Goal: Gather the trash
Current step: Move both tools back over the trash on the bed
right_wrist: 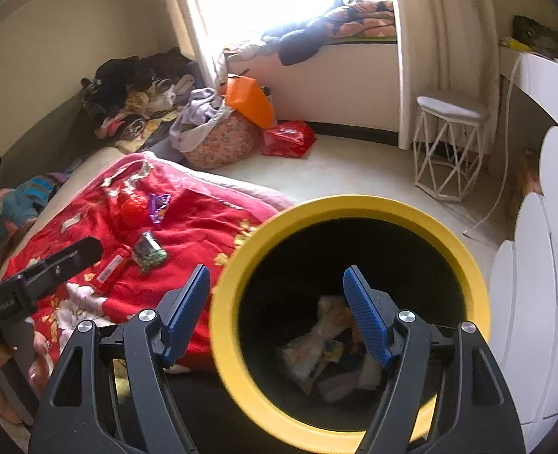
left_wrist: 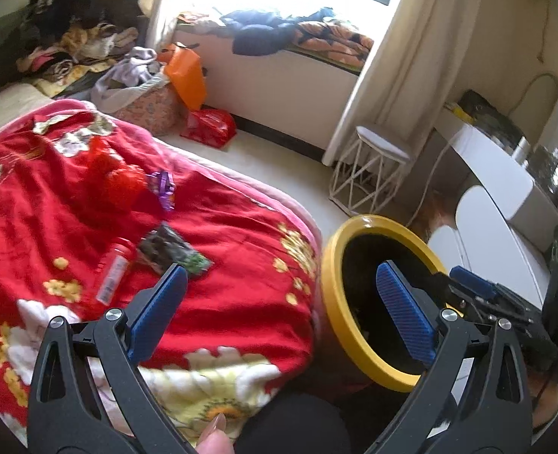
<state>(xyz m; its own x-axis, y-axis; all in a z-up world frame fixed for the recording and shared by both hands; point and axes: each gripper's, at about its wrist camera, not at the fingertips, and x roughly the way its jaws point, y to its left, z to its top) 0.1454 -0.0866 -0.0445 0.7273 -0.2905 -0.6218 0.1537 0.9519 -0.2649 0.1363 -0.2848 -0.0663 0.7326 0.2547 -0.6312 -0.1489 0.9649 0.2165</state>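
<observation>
A yellow-rimmed black bin (right_wrist: 226, 325) stands beside the bed; it also shows in the left wrist view (left_wrist: 330, 295). Crumpled wrappers (right_wrist: 316, 344) lie at its bottom. My right gripper (right_wrist: 279, 306) is open and empty right over the bin's rim. My left gripper (left_wrist: 279, 299) is open and empty above the bed's edge. On the red blanket (left_wrist: 222, 265) lie a dark green wrapper (left_wrist: 173, 251), a small red bottle (left_wrist: 114, 268), a purple wrapper (left_wrist: 163, 189) and a red net ball (left_wrist: 122, 183). They also show in the right wrist view: wrapper (right_wrist: 148, 251), bottle (right_wrist: 112, 265).
A white wire stool (left_wrist: 369, 170) stands by the curtain. A white desk (left_wrist: 505, 174) runs along the right wall. A fabric basket of clothes (left_wrist: 146, 102), an orange bag (left_wrist: 186, 75) and a red bag (left_wrist: 209, 125) sit on the floor by the window ledge.
</observation>
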